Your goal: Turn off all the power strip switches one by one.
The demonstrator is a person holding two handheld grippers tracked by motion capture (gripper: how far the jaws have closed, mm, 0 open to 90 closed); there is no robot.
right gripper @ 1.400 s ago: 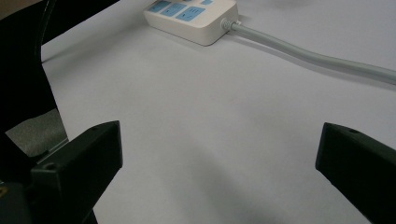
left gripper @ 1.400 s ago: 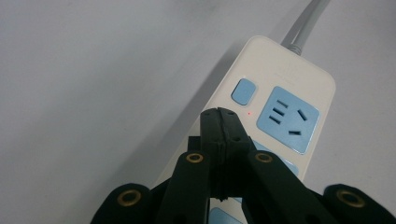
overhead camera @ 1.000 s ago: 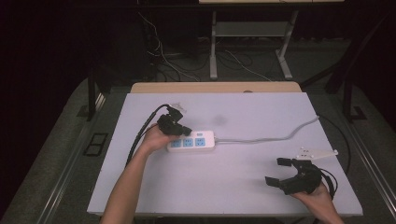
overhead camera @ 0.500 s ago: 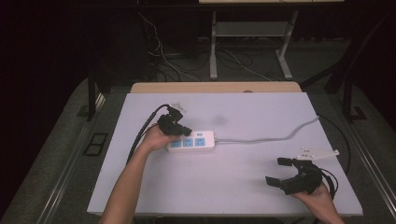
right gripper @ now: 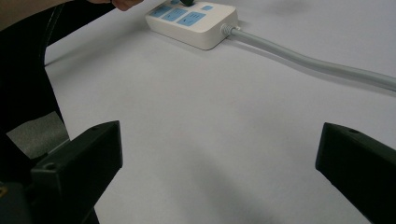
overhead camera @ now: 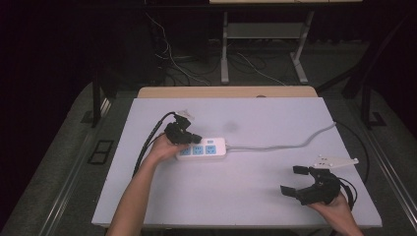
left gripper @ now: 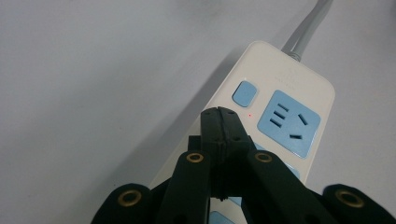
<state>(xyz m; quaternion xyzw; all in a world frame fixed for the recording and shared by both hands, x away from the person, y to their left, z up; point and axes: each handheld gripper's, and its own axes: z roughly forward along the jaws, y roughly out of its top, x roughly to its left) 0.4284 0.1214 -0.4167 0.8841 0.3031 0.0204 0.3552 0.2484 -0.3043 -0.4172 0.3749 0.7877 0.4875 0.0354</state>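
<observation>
A white power strip [overhead camera: 202, 149] with blue sockets lies mid-worktop [overhead camera: 246, 196]. My left claw [left gripper: 220, 122], jaws pressed together and gripping nothing, hovers over its sockets. My right claw [overhead camera: 296, 180] gapes wide, empty, near the worktop's right front.

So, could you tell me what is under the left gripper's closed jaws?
The white power strip lies under the left gripper, whose shut tips hang above the blue switch and a blue socket. The sockets beneath the jaws are mostly covered.
</observation>
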